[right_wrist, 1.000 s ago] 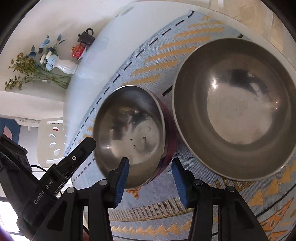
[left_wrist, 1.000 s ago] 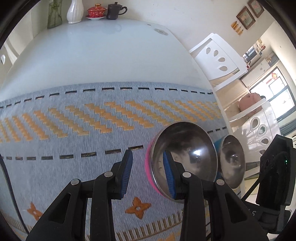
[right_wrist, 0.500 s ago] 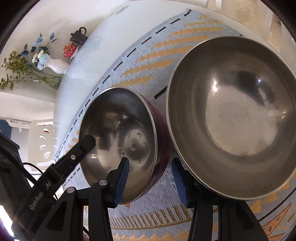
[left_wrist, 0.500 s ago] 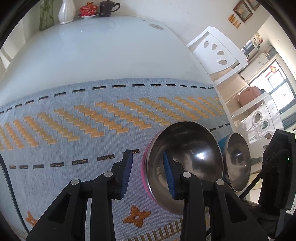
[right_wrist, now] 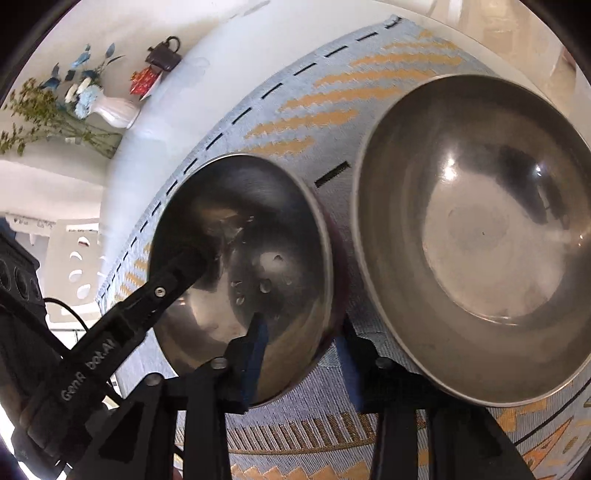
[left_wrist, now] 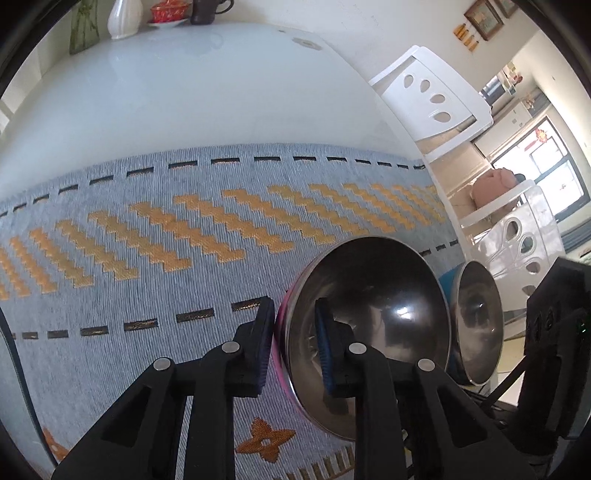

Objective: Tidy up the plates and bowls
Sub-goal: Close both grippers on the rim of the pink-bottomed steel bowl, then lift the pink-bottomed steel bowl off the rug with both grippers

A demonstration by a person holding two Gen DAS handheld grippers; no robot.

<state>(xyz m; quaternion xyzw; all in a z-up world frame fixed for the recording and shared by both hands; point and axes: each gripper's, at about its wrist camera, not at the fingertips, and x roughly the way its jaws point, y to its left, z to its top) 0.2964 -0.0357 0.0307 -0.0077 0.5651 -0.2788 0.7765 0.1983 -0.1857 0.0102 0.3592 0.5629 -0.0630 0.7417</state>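
On the left wrist view, the far left corner of the white desk (left_wrist: pixel 207 88) holds a white vase (left_wrist: pixel 125 17), a red lidded cup (left_wrist: pixel 170 10) and a dark mug (left_wrist: pixel 207 9). Nearer, a grey cloth (left_wrist: pixel 147 258) with orange zigzags covers the desk. The left gripper (left_wrist: pixel 293 343) straddles the rim of the pink bowl (left_wrist: pixel 369 325): one blue finger sits against the pink outer wall, the other inside the steel basin, the two drawn close on the rim (whether they press it firmly cannot be told). Just right of it stands a blue bowl (left_wrist: pixel 476 321), tilted on its side in this view, with white chairs (left_wrist: pixel 436 96) beyond the desk edge.

On the right wrist view, the same vase (right_wrist: pixel 114 109) with flowers sits far left, and the left gripper's arm reaches into the pink bowl (right_wrist: pixel 251 258) from the lower left. The right gripper (right_wrist: pixel 303 358) has one finger inside the pink bowl's near rim and the other outside it, spread wider than the wall, not clamped. To the right, nearly touching the pink bowl, rests a large steel bowl (right_wrist: pixel 480 236) on the cloth (right_wrist: pixel 332 110).
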